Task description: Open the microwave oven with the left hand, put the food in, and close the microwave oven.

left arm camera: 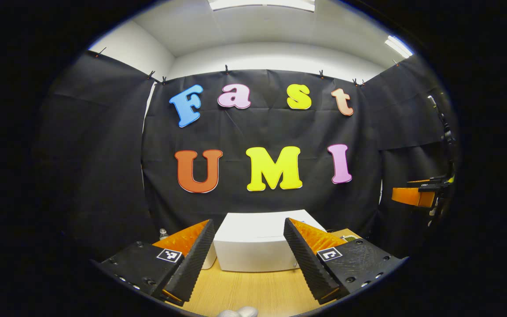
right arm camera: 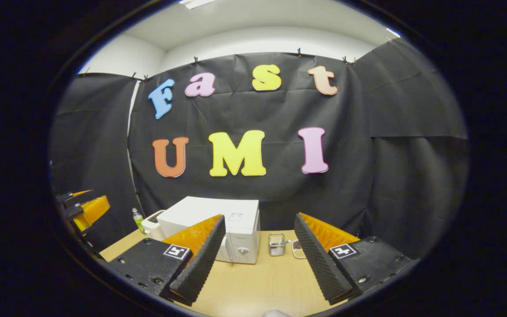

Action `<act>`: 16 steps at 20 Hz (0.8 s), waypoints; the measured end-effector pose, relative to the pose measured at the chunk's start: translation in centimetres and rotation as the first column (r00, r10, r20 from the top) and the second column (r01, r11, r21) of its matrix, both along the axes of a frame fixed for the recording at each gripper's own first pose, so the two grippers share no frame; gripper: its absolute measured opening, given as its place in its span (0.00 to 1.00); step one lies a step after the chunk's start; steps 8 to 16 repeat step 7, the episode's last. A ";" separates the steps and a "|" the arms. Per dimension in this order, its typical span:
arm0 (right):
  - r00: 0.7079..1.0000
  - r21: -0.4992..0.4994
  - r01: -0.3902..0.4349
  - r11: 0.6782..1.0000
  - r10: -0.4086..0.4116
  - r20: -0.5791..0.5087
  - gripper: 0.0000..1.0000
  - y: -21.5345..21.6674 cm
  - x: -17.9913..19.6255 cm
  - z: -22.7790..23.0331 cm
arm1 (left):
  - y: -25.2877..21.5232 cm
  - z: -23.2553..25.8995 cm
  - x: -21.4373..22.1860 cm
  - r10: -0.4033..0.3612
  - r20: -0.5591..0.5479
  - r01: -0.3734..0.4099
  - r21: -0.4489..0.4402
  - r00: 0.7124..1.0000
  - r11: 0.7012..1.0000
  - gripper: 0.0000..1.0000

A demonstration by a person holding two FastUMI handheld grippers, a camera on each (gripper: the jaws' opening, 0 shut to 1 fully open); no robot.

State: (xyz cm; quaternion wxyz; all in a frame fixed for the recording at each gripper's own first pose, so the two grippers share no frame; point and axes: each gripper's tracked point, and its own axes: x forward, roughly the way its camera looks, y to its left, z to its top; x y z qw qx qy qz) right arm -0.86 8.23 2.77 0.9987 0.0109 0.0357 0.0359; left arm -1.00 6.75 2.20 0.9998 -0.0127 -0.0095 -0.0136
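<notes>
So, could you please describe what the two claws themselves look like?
The left claw and the right claw look alike: two wedge-shaped fingers with ribbed inner faces, on dark textured blocks with screws. Each block carries a small square black-and-white marker.

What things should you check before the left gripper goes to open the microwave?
1. Left gripper open and empty: ok.
2. Right gripper open and empty: ok.
3. Microwave door shut, ready to pull: ok.
4. Table bare between grippers and microwave: ok.
5. Food ready beside the wire basket: cannot tell, the small dish is too tiny to read.
6. Door handle position: cannot tell.
</notes>
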 end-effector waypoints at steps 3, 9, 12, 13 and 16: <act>1.000 0.004 0.005 1.000 -0.005 0.003 0.91 -0.2 -0.3 0.1 | -0.1 0.3 0.1 -0.002 0.005 0.002 -0.002 1.000 1.000 0.95; 1.000 0.000 0.014 1.000 -0.014 0.015 1.00 -0.4 -0.5 0.3 | -0.1 0.2 0.4 0.001 0.002 -0.001 -0.011 1.000 1.000 0.95; 1.000 0.000 0.014 1.000 -0.014 0.015 1.00 -0.4 -0.5 0.3 | -0.1 0.2 0.4 0.001 0.002 -0.001 -0.011 1.000 1.000 0.95; 1.000 0.000 0.014 1.000 -0.014 0.015 1.00 -0.4 -0.5 0.3 | -0.1 0.2 0.4 0.001 0.002 -0.001 -0.011 1.000 1.000 0.95; 1.000 0.000 0.014 1.000 -0.014 0.015 1.00 -0.4 -0.5 0.3 | -0.1 0.2 0.4 0.001 0.002 -0.001 -0.011 1.000 1.000 0.95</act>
